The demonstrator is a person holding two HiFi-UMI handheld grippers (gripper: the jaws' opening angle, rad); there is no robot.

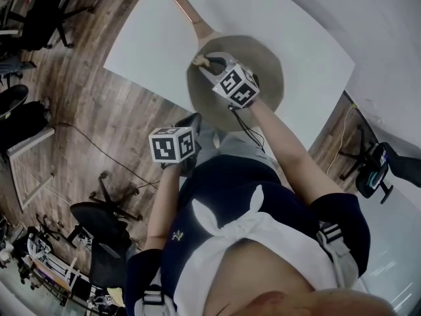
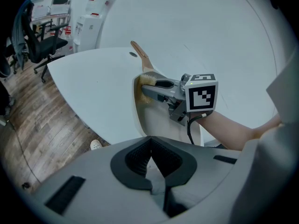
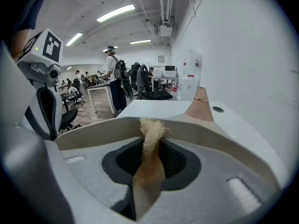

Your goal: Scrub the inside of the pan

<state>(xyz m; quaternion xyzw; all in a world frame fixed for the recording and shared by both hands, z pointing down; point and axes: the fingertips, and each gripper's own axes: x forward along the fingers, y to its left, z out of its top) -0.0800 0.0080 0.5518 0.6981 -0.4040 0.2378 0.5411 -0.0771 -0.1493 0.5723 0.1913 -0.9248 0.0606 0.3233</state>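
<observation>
A beige pan [image 1: 266, 61] with a copper-coloured handle [image 1: 187, 8] lies on the white table [image 1: 145, 38]. My right gripper [image 1: 202, 62] reaches into the pan near the handle side, shut on a tan fibre scrubber [image 1: 197, 60]. In the right gripper view the scrubber [image 3: 150, 139] stands pinched between the pads, with the pan rim [image 3: 219, 127] and the handle [image 3: 202, 107] beyond. The left gripper view shows the pan [image 2: 156, 120], the scrubber [image 2: 145, 80] and my right gripper [image 2: 150, 85] from the side. My left gripper [image 1: 191, 125] hangs off the table's near edge, its pads [image 2: 140, 155] together with nothing between them.
Wooden floor [image 1: 99, 124] borders the table's left side, with black office chairs [image 1: 105, 222] on it. Behind the table stand a white wall [image 2: 210, 27] and white appliances [image 3: 190, 80]. A person [image 3: 114, 78] stands among desks in the far room.
</observation>
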